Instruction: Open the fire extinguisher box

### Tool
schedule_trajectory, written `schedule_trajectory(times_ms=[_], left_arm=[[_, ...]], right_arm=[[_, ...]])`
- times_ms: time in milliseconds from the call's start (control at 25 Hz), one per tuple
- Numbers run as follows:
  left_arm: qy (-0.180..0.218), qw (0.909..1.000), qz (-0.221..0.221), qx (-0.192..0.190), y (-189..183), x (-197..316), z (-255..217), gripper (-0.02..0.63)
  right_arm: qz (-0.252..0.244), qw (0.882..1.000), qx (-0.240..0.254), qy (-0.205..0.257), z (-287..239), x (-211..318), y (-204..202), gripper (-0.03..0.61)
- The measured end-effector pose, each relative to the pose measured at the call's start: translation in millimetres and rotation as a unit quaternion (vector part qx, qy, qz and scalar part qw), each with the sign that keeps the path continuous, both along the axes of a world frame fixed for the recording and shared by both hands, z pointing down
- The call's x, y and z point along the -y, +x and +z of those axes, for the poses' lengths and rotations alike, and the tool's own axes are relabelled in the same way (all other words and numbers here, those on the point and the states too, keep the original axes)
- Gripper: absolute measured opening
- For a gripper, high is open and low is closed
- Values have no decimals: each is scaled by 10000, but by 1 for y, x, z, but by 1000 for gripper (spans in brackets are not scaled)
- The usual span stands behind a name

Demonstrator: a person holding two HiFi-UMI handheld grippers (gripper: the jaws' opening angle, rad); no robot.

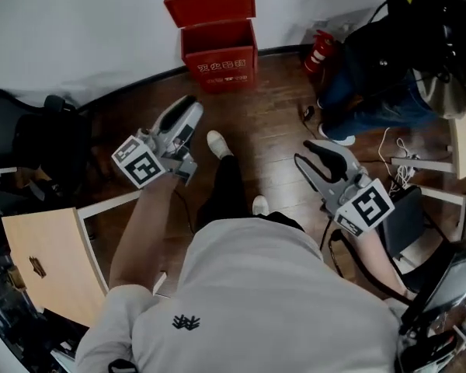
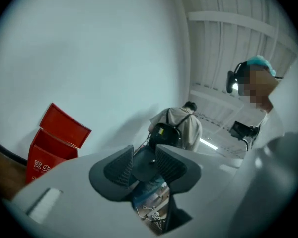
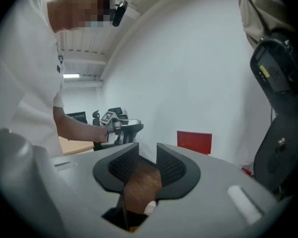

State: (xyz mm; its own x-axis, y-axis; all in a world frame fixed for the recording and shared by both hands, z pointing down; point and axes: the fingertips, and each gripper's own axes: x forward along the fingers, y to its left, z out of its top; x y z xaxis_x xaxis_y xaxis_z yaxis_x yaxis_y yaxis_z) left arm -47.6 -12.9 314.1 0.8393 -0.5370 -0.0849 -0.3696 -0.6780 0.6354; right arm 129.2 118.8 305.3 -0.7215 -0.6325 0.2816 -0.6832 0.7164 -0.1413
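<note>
Fire extinguisher box [image 1: 219, 57]: red, on the wood floor [image 1: 272, 123] against the wall, well apart from both grippers. Lid [image 1: 211, 5] already stands tipped up and back, top open. Looks like thin stiff sheet metal with a light, rear-hinged lid; the lid's front edge is likely the best hold. Left gripper [image 1: 185, 119]: jaws fairly wide, nothing between. Right gripper [image 1: 325, 155]: jaws apart, empty. What looks like a red extinguisher [image 1: 318, 50] sits near the box's right.
</note>
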Motion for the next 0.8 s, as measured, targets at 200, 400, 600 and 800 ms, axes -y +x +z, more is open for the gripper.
schedule_trajectory(times_ms=[200, 400, 600, 800], left_arm=[[505, 9952, 445, 706, 1, -119, -45, 114], [1022, 9847, 902, 1081, 10, -194, -70, 114], [1383, 9755, 1214, 1205, -13, -249, -82, 114], [1445, 9776, 1167, 990, -75, -291, -84, 114]], right_arm=[[-20, 9998, 103, 156, -24, -53, -8, 114], [136, 9988, 386, 258, -42, -83, -17, 114], [99, 9987, 241, 445, -56, -112, -57, 114], [23, 9978, 183, 634, -67, -146, -121, 114]])
